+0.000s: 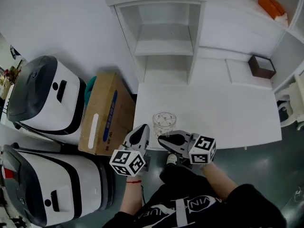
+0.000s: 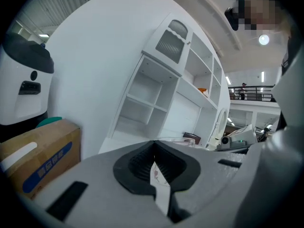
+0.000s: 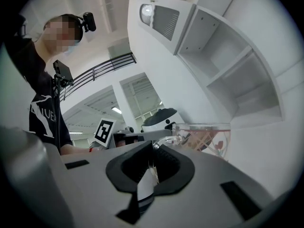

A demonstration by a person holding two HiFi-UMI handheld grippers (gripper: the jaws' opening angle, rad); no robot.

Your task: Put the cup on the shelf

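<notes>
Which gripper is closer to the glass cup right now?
Right, narrowly. The right gripper sits close to the near side of the cup; the left gripper is slightly farther, off to its left.

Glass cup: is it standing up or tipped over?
Standing up. The glass cup sits on the white table with its round open rim facing up.

Left of frame: two white rounded machines with dark grey lids, one upper (image 1: 45,99), one lower (image 1: 52,186), standing on floor. Just right of upper machine: brown cardboard box with blue print and white strip (image 1: 105,114), leaning against wall by white table (image 1: 228,118). Teal object (image 1: 90,87) behind box, mostly hidden. Upper right: small dark brown open box (image 1: 261,66) on white ledge; orange object (image 1: 270,4) in top corner. Dark grey-green floor (image 1: 266,170) at lower right.
</notes>
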